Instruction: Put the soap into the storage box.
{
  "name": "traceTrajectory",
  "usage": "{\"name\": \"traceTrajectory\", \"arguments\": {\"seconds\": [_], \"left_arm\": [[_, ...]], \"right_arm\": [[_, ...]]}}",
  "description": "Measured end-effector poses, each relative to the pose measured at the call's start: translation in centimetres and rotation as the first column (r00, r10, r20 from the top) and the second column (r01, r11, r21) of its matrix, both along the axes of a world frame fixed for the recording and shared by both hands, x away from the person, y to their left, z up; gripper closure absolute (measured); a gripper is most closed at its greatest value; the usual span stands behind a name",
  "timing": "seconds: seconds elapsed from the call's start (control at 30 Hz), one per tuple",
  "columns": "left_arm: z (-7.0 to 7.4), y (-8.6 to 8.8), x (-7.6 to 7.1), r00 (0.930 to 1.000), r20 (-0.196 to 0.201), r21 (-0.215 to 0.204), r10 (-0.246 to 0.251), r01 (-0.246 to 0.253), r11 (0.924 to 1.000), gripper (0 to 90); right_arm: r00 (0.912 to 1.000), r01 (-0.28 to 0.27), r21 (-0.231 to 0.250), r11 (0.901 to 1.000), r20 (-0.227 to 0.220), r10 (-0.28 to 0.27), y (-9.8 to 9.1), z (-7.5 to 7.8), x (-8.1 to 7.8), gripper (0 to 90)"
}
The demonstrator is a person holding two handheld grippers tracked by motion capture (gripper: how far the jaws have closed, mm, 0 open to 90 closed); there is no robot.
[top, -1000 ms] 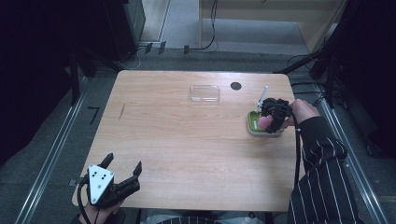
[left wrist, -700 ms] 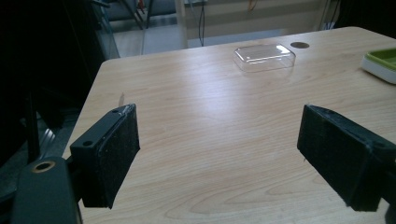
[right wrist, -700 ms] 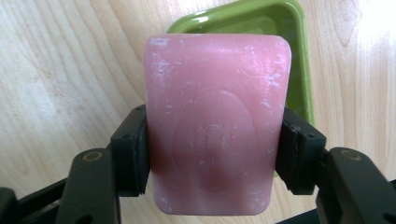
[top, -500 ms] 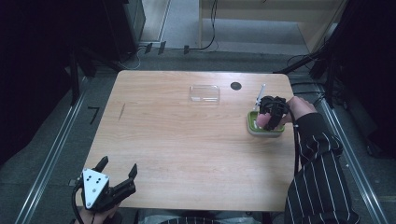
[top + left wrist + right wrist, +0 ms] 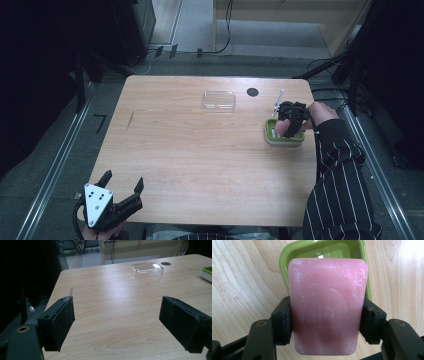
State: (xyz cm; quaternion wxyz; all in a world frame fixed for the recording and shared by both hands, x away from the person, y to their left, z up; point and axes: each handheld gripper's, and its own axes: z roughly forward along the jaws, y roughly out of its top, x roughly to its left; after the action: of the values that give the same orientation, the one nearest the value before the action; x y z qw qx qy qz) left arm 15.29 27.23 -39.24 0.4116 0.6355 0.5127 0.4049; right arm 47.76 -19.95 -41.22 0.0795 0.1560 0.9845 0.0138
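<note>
Fingers [image 5: 283, 322] of the right gripper [image 5: 325, 320] are clamped on a pink soap bar [image 5: 327, 305], 1 pad pressed to each long side, and the bar hangs directly over a green soap dish [image 5: 362, 255] whose rim peeks out around its top end. From the high view that same right gripper [image 5: 289, 122] sits at the desk's right edge, the pink soap just above the green dish [image 5: 284, 139], with the person's hand [image 5: 320, 112] and a striped sleeve [image 5: 340, 175] reaching in behind it. A thin white stick-like piece stands up beside the gripper; what it is cannot be told.

Further out, a clear plastic lid [image 5: 219, 100] lies flat on the wooden desk [image 5: 190, 150] toward the far side, and a small dark round spot [image 5: 252, 92] marks the desk just to its right.

Over at the near left corner, the left gripper [image 5: 122, 187] is held just off the desk edge, its fingers [image 5: 58, 322] spread wide with nothing between them, pointing across the desk toward the lid [image 5: 146, 269].
</note>
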Motion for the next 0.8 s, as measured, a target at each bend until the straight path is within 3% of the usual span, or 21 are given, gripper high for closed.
{"name": "traceTrajectory", "arguments": {"seconds": [0.37,0.8], "left_arm": [[0.0,0.1,-0.2,0.9999,-0.003,0.0,0.013,-0.013,0.9999,13.3],[0.0,0.1,-0.2,0.9998,-0.012,0.0,0.014,-0.014,0.9999,13.4]], "right_arm": [[0.9997,-0.025,-0.008,0.9997,-0.007,0.024,0.3,-0.8,0.7,38.7],[0.9999,-0.013,-0.016,0.9998,-0.009,0.013,0.3,-1.7,1.5,38.6]]}}
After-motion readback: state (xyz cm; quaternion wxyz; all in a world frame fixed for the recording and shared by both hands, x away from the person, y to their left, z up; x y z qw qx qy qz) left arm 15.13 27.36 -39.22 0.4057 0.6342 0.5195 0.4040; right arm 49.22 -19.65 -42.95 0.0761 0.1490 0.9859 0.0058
